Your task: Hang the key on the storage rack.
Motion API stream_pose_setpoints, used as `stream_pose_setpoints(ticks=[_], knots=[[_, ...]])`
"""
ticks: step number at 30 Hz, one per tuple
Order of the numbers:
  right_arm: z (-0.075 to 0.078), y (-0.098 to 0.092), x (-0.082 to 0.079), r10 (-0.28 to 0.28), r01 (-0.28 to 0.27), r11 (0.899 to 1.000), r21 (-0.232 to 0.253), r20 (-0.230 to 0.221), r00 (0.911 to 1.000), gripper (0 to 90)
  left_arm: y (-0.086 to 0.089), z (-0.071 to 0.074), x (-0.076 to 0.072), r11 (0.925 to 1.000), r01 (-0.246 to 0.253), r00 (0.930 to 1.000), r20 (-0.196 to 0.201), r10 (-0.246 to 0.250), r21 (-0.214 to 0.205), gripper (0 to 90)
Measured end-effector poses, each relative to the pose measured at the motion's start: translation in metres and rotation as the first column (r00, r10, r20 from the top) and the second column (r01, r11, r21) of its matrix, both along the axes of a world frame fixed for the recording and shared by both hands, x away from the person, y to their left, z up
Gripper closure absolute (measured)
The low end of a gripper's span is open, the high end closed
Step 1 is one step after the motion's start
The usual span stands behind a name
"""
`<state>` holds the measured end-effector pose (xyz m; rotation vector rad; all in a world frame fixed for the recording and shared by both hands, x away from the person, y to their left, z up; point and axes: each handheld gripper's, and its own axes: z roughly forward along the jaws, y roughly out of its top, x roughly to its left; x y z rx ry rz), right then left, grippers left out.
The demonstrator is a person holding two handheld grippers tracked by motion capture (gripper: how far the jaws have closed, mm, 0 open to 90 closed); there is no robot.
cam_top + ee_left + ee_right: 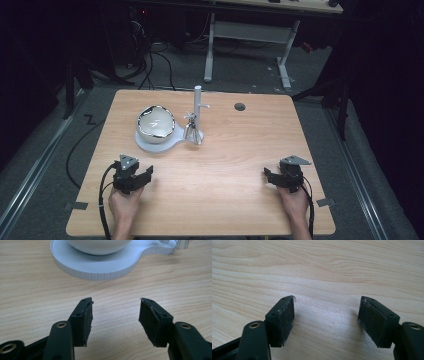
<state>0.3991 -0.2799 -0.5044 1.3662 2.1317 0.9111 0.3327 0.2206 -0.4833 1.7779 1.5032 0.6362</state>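
Observation:
A white bowl [155,121] with a shiny rim sits on a white flat base [150,144] at the table's middle left. The base also carries a white upright post [197,107] with small metal parts at its foot. My left gripper [145,175] rests on the near left of the table, open, nothing between its jaws. In the left gripper view the gripper [115,312] points at the base [100,267] and the bowl's underside [100,246], a short way off. My right gripper [267,176] lies at the near right, open over bare wood [327,312].
The wooden table [235,165] has a round cable hole [240,106] near its far edge. Grey tape tabs [76,205] mark the near corners. Beyond the table stand a white desk frame [250,35] and cables on the dark floor.

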Motion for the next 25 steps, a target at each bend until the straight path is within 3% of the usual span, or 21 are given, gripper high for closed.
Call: stream_pose_setpoints(ticks=[13,15,16,25], knots=[[0.000,0.000,0.000,0.000,0.000,1.000,0.000,0.000,1.0000,29.4,-0.004,-0.014,0.001,0.9990,-0.011,0.9998,-0.016,0.012,0.044,43.1],[0.000,0.000,0.000,0.000,0.000,1.000,0.000,0.000,1.0000,29.3,-0.005,-0.021,0.003,0.9978,-0.012,0.9995,-0.029,0.014,0.066,42.1],[0.000,0.000,0.000,0.000,0.000,1.000,0.000,0.000,1.0000,29.3,-0.005,-0.025,0.003,0.9972,-0.013,0.9998,-0.015,0.014,0.074,40.3],[0.000,0.000,0.000,-0.001,0.001,1.000,0.000,0.000,1.0000,29.4,-0.006,-0.025,0.002,0.9971,-0.014,0.9997,-0.019,0.016,0.075,36.5]])
